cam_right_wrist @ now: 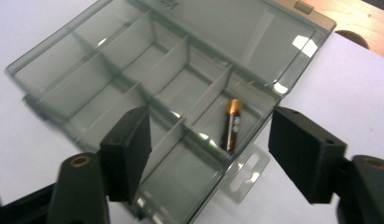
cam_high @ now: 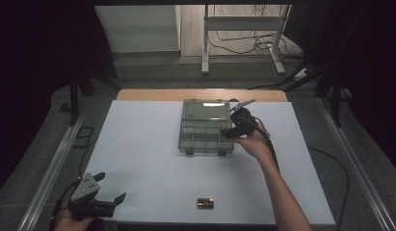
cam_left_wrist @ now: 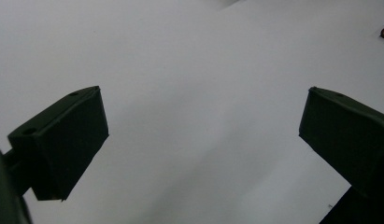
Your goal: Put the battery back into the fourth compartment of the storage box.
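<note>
A clear grey compartment box lies open on the white table, its lid folded back flat. In the right gripper view one black-and-copper battery lies in a compartment of the box beside the lid hinge. My right gripper hovers over that end of the box, jaws apart and nothing between the pads. From above, the right gripper sits at the box's right edge. My left gripper rests at the table's front left corner; its jaws stand wide over bare table.
A small dark bundle with orange ends, seemingly batteries, lies near the table's front edge. A wooden strip runs along the far edge. The right gripper's cable trails over the forearm. Metal rails flank the table.
</note>
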The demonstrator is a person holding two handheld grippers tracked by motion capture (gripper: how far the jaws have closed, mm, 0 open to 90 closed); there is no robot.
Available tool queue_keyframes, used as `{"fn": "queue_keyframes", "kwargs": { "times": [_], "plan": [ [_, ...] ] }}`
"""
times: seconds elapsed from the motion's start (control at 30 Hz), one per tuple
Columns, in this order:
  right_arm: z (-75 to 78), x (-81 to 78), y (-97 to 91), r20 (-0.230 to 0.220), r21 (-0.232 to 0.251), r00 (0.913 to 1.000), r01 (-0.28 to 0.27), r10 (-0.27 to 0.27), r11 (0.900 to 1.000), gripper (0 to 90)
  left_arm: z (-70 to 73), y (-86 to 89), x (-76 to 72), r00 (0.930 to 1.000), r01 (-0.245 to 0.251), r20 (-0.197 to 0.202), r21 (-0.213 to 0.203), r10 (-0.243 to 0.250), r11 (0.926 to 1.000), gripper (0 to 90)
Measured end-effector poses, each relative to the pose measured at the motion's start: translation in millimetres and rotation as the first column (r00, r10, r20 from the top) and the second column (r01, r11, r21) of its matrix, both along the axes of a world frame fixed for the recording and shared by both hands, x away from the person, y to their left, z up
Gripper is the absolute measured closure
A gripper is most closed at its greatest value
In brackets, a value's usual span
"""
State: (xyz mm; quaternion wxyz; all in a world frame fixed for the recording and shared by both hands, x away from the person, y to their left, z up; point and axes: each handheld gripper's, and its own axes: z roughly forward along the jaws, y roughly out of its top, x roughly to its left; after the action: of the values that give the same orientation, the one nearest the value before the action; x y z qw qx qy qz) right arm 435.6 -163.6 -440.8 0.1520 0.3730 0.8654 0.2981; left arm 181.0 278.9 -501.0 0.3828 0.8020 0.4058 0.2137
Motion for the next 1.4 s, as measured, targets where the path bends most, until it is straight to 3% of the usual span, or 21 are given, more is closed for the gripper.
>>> {"fn": "queue_keyframes", "kwargs": {
  "times": [0.2,0.3,0.33,0.53,0.73,1.0,1.4],
  "plan": [
    [-1.9,-20.0,-2.5,0.016,0.026,0.9988,-0.047,0.046,0.9986,16.6,0.1,-0.3,-0.1,1.0,-0.005,0.001,0.003,0.005,1.0,2.0],
    [-3.8,-25.2,-1.3,0.028,0.008,0.9981,-0.056,0.056,0.9984,12.6,0.1,0.0,-0.2,1.0,-0.009,0.001,0.001,0.009,1.0,1.9],
    [-4.6,-29.7,0.6,0.032,-0.023,0.998,-0.055,0.055,0.9982,8.8,0.2,0.3,-0.3,1.0,-0.009,0.003,-0.002,0.009,1.0,1.8],
    [-8.0,-44.9,1.8,0.017,-0.027,0.9965,-0.081,0.082,0.9963,0.8,0.6,2.5,-0.6,0.9999,-0.015,0.005,-0.014,0.015,0.9998,1.6],
    [-4.4,-63.2,1.4,0.024,-0.012,0.9927,-0.118,0.119,0.9929,0.0,0.7,5.8,-0.5,0.9998,-0.021,0.004,-0.045,0.021,0.9988,1.1],
    [-0.8,-85.1,2.3,0.036,0.012,0.9882,-0.149,0.149,0.9887,0.0,1.0,5.0,-1.4,0.9999,-0.009,0.011,-0.039,0.01,0.9992,0.5],
    [2.1,-111.6,0.4,-0.023,0.058,0.9901,-0.137,0.138,0.9889,0.0,1.0,6.5,-1.5,0.9999,-0.009,0.011,-0.054,0.01,0.9985,0.4]
  ]
}}
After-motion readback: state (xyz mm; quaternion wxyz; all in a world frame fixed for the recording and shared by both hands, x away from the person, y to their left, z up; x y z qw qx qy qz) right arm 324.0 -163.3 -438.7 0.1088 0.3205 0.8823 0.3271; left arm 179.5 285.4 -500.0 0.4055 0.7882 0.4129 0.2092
